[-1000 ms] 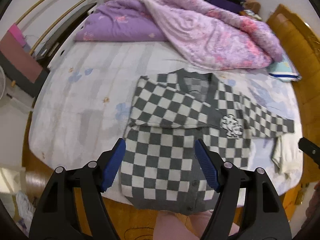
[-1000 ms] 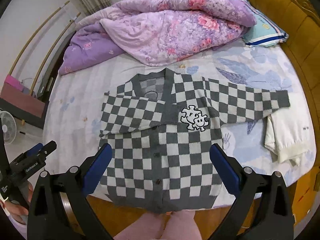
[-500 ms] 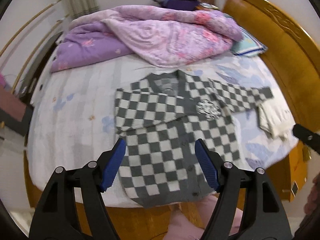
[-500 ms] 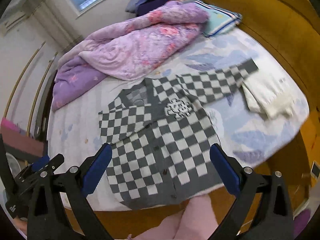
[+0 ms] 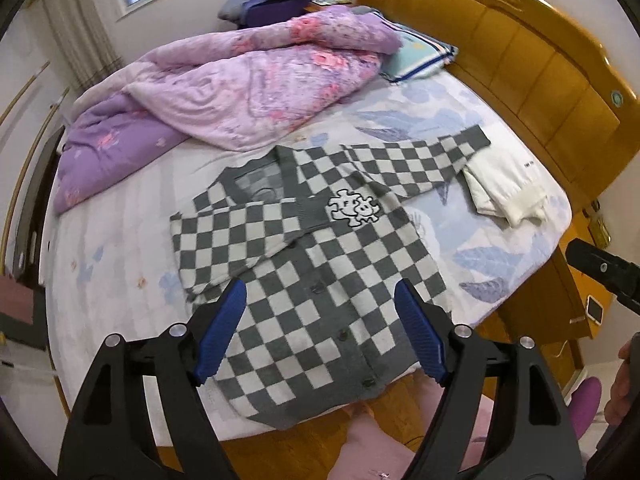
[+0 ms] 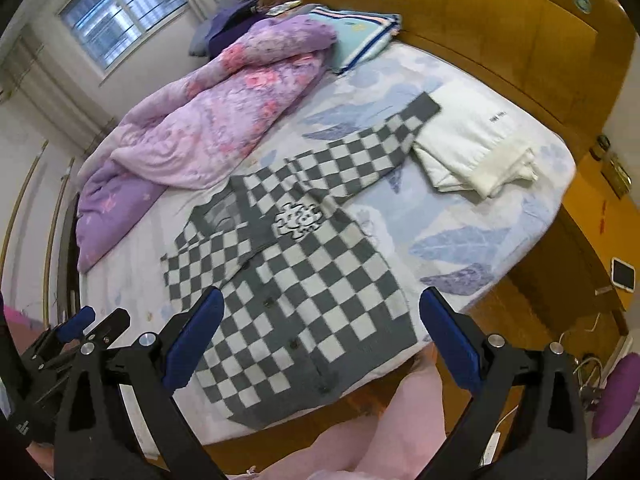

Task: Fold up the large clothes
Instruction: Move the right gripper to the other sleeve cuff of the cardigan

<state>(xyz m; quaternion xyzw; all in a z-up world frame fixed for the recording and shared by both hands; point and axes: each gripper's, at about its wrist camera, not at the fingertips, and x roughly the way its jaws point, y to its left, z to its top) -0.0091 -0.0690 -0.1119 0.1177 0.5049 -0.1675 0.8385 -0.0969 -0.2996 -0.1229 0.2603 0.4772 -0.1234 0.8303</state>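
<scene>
Grey-and-white checked knit, the cardigan (image 5: 316,280) lies spread flat on the bed (image 5: 120,240), its hem at the bed's near edge and its collar toward the purple flowered quilt (image 5: 240,92) bunched at the far side. One sleeve is folded across the chest, ending just beside the white puzzle-piece patch (image 5: 352,210); the other sleeve (image 6: 360,156) stretches out from the cardigan toward the wooden headboard (image 5: 520,60), its cuff resting on a folded white garment (image 6: 472,148) that lies beside the cardigan. A striped pillow (image 5: 416,56) sits between the quilt and the headboard.

Both tools hang above the cardigan's lower half, touching nothing. The left gripper (image 5: 320,332) stands wide, its blue pads having just spread a little further, with no cloth between them. The right gripper (image 6: 320,344) is likewise spread wide and empty. Pink-clad legs (image 6: 400,432) show below the cardigan's hem, at the bed's edge.
</scene>
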